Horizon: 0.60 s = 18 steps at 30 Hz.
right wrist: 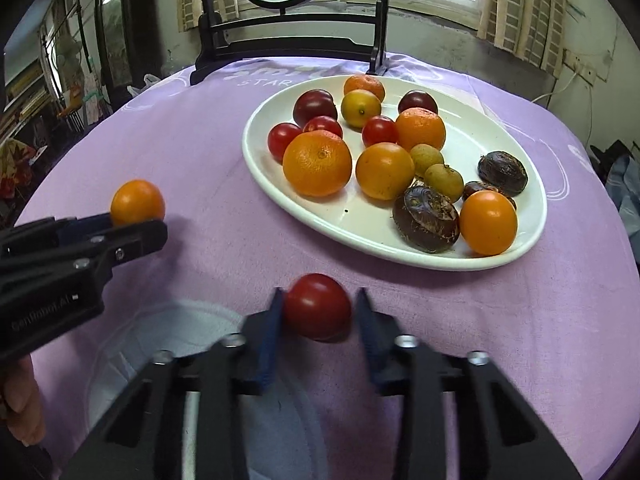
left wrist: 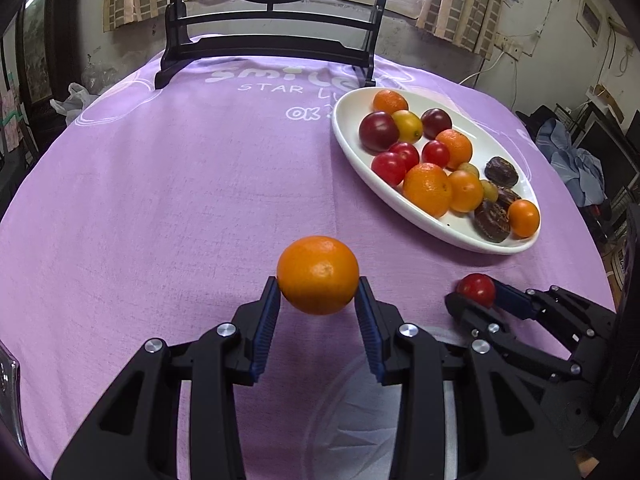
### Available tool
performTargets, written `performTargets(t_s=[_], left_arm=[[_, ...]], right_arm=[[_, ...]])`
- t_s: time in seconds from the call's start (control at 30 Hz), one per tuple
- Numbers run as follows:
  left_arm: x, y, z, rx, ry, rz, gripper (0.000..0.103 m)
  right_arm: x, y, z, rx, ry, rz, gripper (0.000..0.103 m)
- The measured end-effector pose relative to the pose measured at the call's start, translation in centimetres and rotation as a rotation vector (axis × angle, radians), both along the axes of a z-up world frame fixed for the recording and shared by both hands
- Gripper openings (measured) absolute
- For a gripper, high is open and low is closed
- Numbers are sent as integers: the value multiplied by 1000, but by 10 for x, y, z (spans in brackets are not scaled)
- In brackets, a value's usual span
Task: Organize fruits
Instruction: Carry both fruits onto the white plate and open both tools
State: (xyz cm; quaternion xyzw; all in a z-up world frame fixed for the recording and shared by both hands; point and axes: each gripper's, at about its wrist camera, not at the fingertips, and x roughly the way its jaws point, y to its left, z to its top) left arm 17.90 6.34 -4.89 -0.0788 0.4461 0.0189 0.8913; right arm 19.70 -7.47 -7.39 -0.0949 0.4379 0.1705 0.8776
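Note:
My left gripper (left wrist: 318, 292) is shut on an orange (left wrist: 318, 275) and holds it above the purple cloth; the orange also shows in the right wrist view (right wrist: 137, 202). My right gripper (right wrist: 318, 308) is shut on a red tomato (right wrist: 318, 306), which also shows in the left wrist view (left wrist: 476, 289). A white oval plate (left wrist: 352, 140) at the right holds several oranges, tomatoes, plums, small yellow fruits and dark brown ones. The same plate (right wrist: 352, 224) lies just beyond the right gripper.
A black wooden stand (left wrist: 264, 46) with a round painted panel stands at the table's far edge. A purple printed tablecloth (left wrist: 160, 200) covers the round table. A pale round patch (right wrist: 160, 340) lies under the grippers. Clutter surrounds the table.

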Motion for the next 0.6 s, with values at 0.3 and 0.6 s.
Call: performTargets(t_s=[0.3,0.6], left_arm=[[-1,-3,0,9,-6,-10,38],[-10,-19,15,53,-62,-35,38]], right_arm=[[-18,-20,11,67,-13,-24,32],[-18,-59,55,158,-142,-102,32]])
